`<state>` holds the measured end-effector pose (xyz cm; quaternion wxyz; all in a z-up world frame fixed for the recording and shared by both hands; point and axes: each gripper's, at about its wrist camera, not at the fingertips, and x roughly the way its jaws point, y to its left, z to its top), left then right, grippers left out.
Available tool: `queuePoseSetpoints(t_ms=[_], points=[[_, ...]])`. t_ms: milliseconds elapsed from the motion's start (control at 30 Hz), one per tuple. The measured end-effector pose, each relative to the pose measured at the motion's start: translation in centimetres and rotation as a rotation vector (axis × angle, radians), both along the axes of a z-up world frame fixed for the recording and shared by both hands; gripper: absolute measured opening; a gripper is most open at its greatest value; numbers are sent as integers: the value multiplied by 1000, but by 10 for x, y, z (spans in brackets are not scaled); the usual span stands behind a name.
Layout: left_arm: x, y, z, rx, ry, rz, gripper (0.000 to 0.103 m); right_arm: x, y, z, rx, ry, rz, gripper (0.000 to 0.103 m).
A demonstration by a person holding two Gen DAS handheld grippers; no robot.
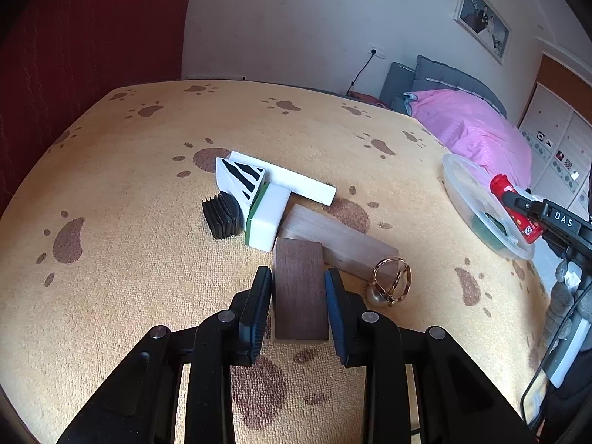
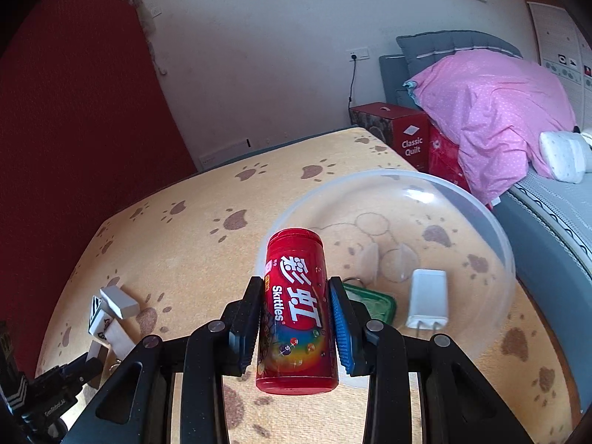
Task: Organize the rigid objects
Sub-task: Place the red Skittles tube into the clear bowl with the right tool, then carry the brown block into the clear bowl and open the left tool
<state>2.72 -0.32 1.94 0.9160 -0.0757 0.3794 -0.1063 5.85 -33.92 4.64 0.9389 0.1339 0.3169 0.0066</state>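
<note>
Nearest the right wrist camera: right tongs [image 2: 296, 318], pinching the red Skittles tube [image 2: 296, 314] round its middle, cap pointing away toward the clear plastic bowl [image 2: 492, 229]. Held above the paw-print surface [image 2: 177, 266], just short of the bowl's near rim. Already inside the bowl: a white charger plug [image 2: 427, 298] and a green-lidded box [image 2: 373, 301], half hidden behind the right-hand pad.

To finish this well: carry on over the rim before lowering, aim for the bare floor of the bowl behind the plug, tip the far end down first, and let go only once the tube rests (round, likely to roll, so lay it against the wall or the plug).

Left tongs [image 1: 299, 298] closed on a dark wooden block [image 1: 299, 285] resting on the surface, pads against both long sides. Best kept put until the tube is down. Just beside it: a pale wooden block [image 1: 344, 238], a gold ring-shaped trinket [image 1: 391, 283], a green-backed mahjong tile [image 1: 267, 220], a black ribbed piece [image 1: 221, 216].
</note>
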Motion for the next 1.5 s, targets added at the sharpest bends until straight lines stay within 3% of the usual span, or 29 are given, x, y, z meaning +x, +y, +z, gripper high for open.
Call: queuePoseSetpoints(t_ms=[500,600,633,1100,1500], points=[[-1,-13,8,14,-7,-3,30,-5,-55,-6,-38,-27,-193,38],[-1,-17,11,19,-12,-7,30,-5,-70,-12,-14,-23,-236,60],[-1,-18,12,20,-13,-8,30,-6,-74,-14,-5,-23,-249,63],[8,-60,30,38,-43,-78,30,-20,-82,-18,-17,-79,-320,72],[23,-133,50,38,-92,-230,30,-28,-79,-15,-11,-131,-326,80]])
